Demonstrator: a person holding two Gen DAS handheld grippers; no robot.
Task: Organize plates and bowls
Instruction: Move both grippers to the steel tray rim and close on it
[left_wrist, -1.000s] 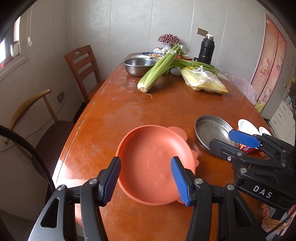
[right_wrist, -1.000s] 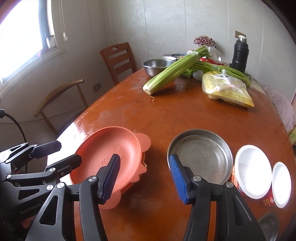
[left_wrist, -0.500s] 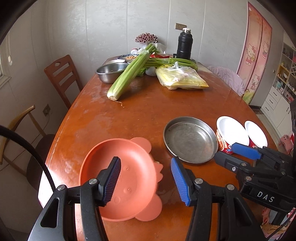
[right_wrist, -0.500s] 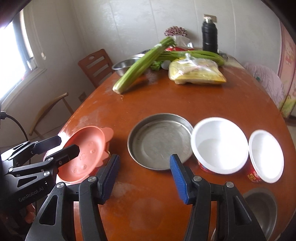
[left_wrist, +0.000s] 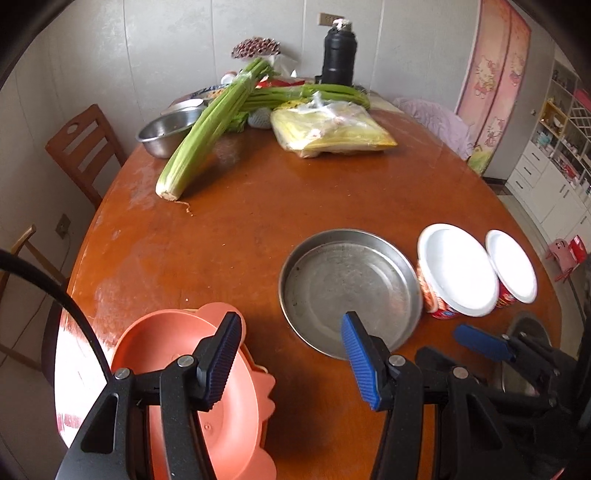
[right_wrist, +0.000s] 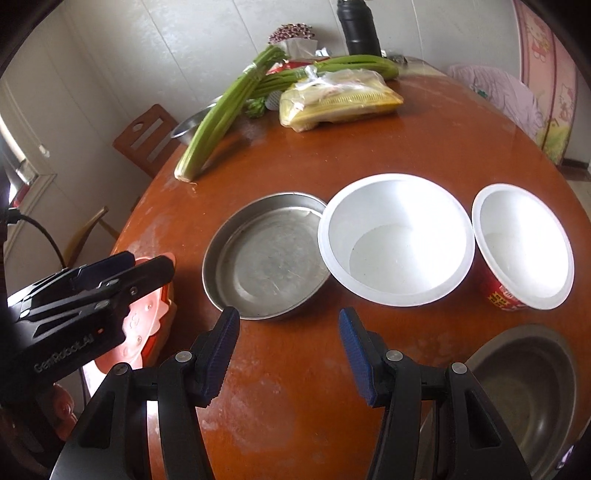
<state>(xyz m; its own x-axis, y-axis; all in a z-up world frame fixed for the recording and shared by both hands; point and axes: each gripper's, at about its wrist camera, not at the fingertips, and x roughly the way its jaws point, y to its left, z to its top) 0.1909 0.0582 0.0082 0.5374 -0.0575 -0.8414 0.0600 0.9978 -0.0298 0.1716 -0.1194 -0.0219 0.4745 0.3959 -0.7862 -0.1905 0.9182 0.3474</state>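
An orange plastic plate (left_wrist: 225, 424) lies at the near left table edge, also in the right wrist view (right_wrist: 144, 328). A flat steel plate (left_wrist: 347, 288) (right_wrist: 266, 258) lies at centre. Right of it stand a large white-lined red paper bowl (left_wrist: 456, 269) (right_wrist: 395, 236) and a smaller one (left_wrist: 511, 266) (right_wrist: 522, 245). A steel bowl (right_wrist: 528, 398) sits at the near right. My left gripper (left_wrist: 295, 358) is open and empty between the orange and steel plates. My right gripper (right_wrist: 290, 354) is open and empty, just short of the steel plate.
The round wooden table (left_wrist: 258, 206) carries a celery bunch (left_wrist: 207, 129), a yellow bag (left_wrist: 332, 129), another steel bowl (left_wrist: 166, 133) and a black flask (left_wrist: 338, 51) at the far side. A wooden chair (left_wrist: 81, 151) stands at the left.
Both grippers have swung right and drawn back: the orange plate slid toward the lower left of both views, and the steel plate and paper bowls came toward centre. Both stay open and empty.
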